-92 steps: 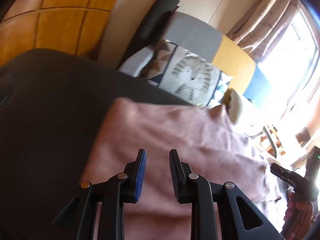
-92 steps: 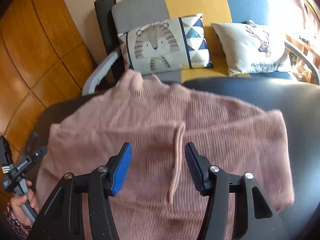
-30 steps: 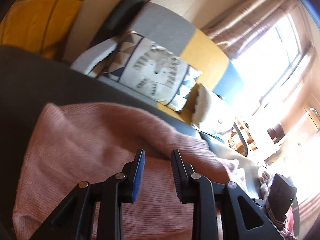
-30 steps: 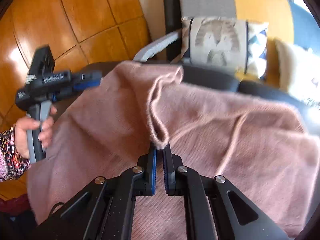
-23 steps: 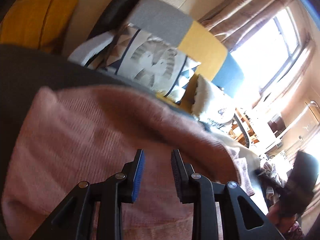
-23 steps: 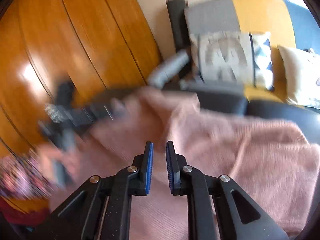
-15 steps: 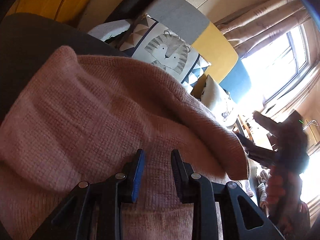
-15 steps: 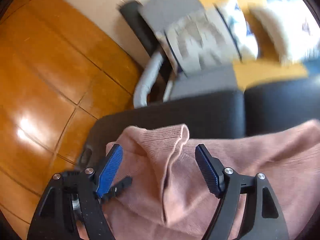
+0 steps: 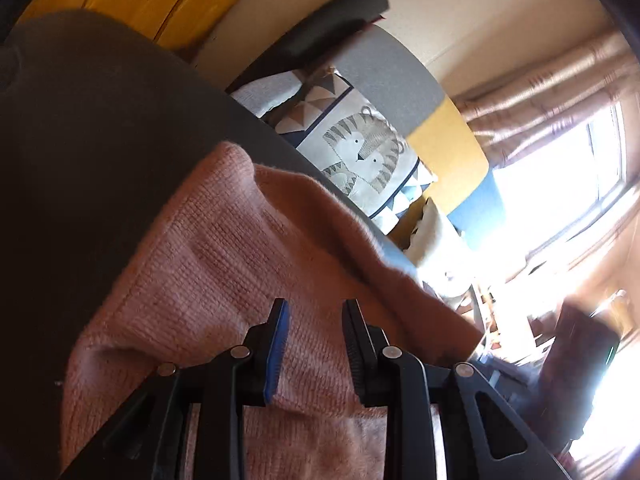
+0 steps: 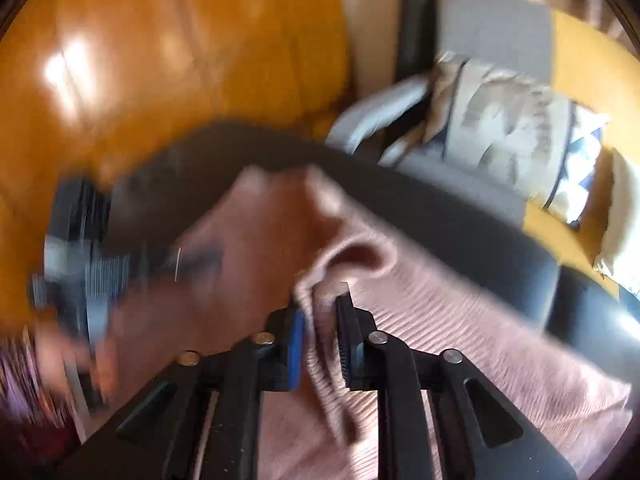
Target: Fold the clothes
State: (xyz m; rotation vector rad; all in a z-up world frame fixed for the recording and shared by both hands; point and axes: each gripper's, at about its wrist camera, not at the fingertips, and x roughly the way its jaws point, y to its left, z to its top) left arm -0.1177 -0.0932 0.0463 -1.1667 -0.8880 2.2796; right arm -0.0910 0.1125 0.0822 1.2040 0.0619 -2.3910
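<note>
- The pink sweater [image 9: 248, 280] lies spread on the dark bench [image 9: 88, 152], part-folded.
- The right tool [image 10: 320, 344] is closing on a raised fold of the knit, likely to carry it over.
- The left tool [image 9: 314, 344] hangs slightly parted above the cloth, gripping nothing.
- Motion blur smears the right view; the sweater's near edge is cut off.

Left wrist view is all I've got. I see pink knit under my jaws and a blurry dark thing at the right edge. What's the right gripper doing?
Observer: The right gripper is closing, with a raised fold of the pink sweater between its jaws.
Operator: Which part of the sweater is that?
Observer: A rolled edge standing up from the flat knit; blur hides whether it is cuff or hem.
Operator: Is my left gripper visible there?
Observer: Yes, the left gripper is a blurred dark shape at the sweater's left side.
</note>
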